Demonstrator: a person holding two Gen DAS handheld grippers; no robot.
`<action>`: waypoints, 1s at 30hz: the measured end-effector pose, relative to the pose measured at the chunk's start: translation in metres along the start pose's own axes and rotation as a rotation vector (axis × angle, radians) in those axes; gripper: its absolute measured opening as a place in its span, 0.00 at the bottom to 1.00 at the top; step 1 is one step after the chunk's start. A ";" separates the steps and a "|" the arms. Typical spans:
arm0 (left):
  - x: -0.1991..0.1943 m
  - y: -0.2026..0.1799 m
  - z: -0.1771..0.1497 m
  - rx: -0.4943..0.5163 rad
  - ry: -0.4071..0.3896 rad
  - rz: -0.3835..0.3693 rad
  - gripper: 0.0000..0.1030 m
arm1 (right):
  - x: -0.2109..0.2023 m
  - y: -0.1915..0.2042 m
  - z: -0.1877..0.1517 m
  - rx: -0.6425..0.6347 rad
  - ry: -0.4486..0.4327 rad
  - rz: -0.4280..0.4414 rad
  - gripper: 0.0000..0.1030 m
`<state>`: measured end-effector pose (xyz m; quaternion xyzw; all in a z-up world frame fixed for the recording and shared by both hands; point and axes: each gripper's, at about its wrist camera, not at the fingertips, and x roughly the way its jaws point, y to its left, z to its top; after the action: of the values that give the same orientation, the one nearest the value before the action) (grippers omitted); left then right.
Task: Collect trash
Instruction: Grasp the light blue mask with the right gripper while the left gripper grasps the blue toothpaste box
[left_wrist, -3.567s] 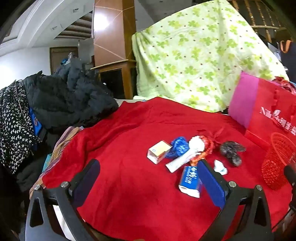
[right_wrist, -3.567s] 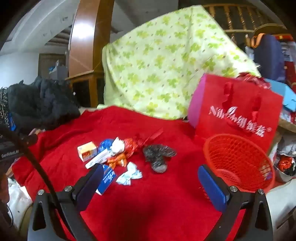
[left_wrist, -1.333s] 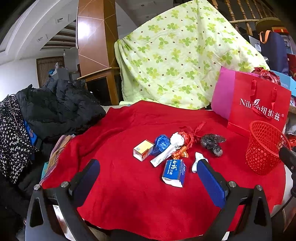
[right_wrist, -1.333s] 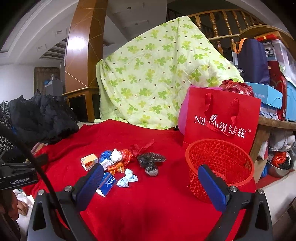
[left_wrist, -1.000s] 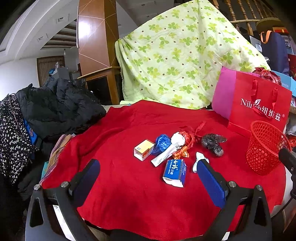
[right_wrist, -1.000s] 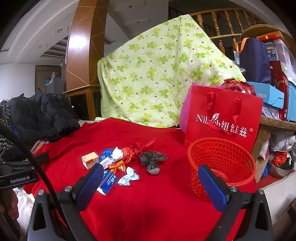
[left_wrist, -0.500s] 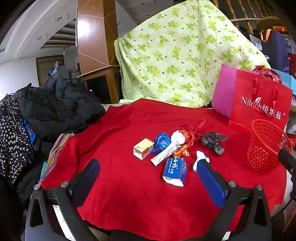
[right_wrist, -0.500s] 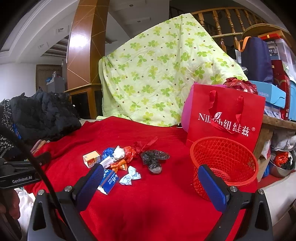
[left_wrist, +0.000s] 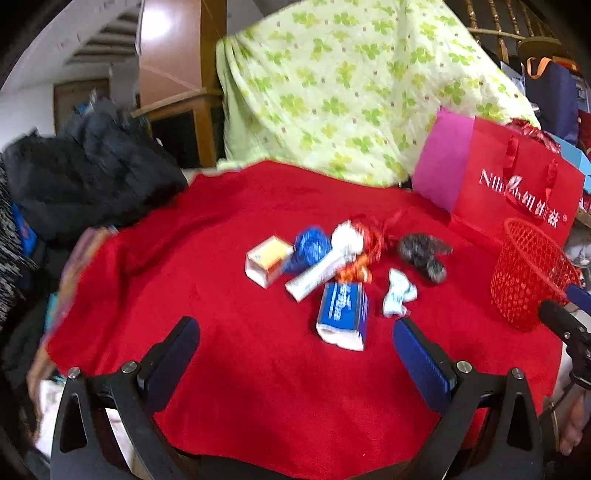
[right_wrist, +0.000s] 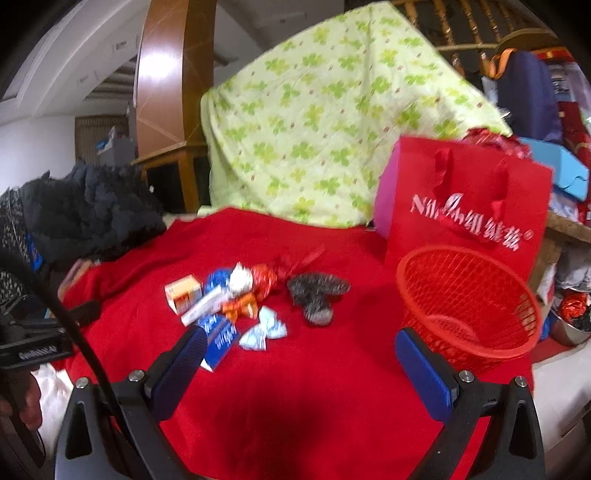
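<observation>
Both tongs – left tongs (left_wrist: 295, 345), right tongs (right_wrist: 299, 356) – spread wide, empty. Crumpled wrappers and small cardboard boxes (right_wrist: 236, 302) lay clustered on red-clothed worktop (right_wrist: 295, 387), left of red plastic mesh basket (right_wrist: 476, 295). Risk: light wrappers slipping from grip – or tongs snagging soft cloth.

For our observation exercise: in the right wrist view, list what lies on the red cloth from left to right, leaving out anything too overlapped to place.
Orange-and-white box → pale blue wrapper → dark crumpled wrapper → red mesh basket.
</observation>
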<state>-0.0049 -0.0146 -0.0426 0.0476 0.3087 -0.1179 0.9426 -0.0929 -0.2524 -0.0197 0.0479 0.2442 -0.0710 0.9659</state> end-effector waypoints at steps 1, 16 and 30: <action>0.011 0.004 -0.003 -0.005 0.027 -0.015 1.00 | 0.011 0.000 -0.003 -0.004 0.027 0.013 1.00; 0.091 0.039 -0.014 -0.052 0.152 -0.025 1.00 | 0.192 0.009 -0.003 0.143 0.315 0.173 0.99; 0.129 0.036 -0.005 -0.041 0.205 -0.173 0.93 | 0.287 0.015 -0.014 0.300 0.480 0.120 0.49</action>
<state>0.1021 -0.0035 -0.1222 0.0135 0.4089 -0.1869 0.8931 0.1525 -0.2684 -0.1685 0.2202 0.4493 -0.0358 0.8651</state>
